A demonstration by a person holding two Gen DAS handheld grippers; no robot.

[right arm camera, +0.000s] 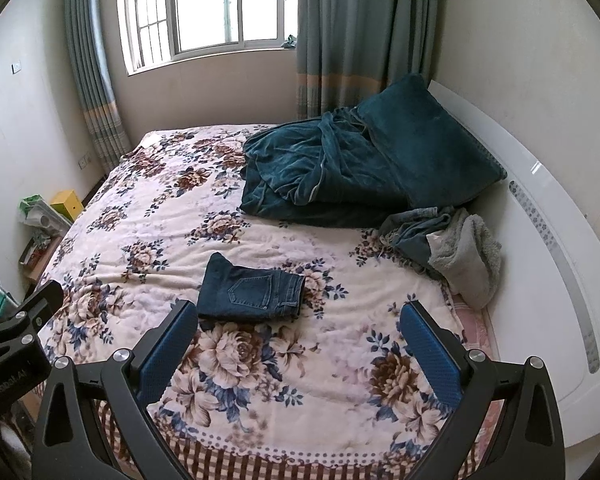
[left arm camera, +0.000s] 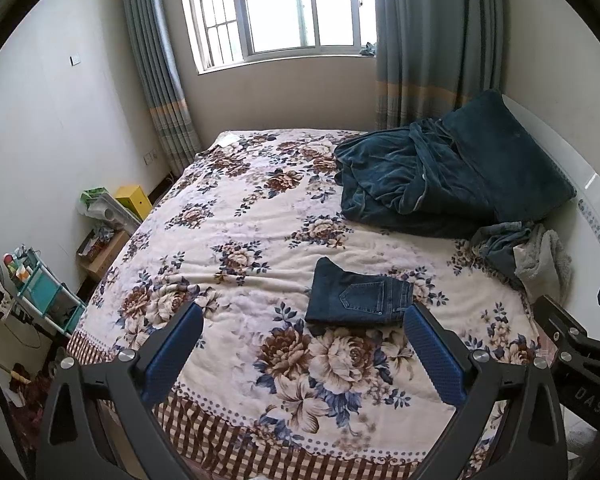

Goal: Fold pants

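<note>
- A teal shelf cart [left arm camera: 46, 292] and a yellow box [left arm camera: 134, 201] are seen on the floor at the far left, beside the bed.
- The left gripper [left arm camera: 303, 342] is held above the near part of the flowered blanket [left arm camera: 228, 216], with its two blue-padded fingers [left arm camera: 172, 354] spread wide and nothing between them.
- The pants [left arm camera: 358, 299] are found on the blanket toward the near middle of the bed, just beyond the left gripper's right finger in the left wrist view.
- The pants [right arm camera: 252, 289] are seen as dark blue denim, folded into a compact, roughly rectangular bundle lying flat; a stitched back pocket faces up, the waistband edge is turned to the right, and a rounded fold lies at the far left corner.
- The right gripper [right arm camera: 298, 338] is held over the near edge of the blanket, its fingers [right arm camera: 430, 354] likewise set well apart and gripping nothing; its left finger appears just in front of the pants.
- A dark teal quilt [right arm camera: 324, 172] and pillow [right arm camera: 428, 144] are heaped at the far right of the bed.
- A small pile of grey clothes [right arm camera: 452, 248] is seen against the white headboard [right arm camera: 548, 208], well apart from the pants.
</note>
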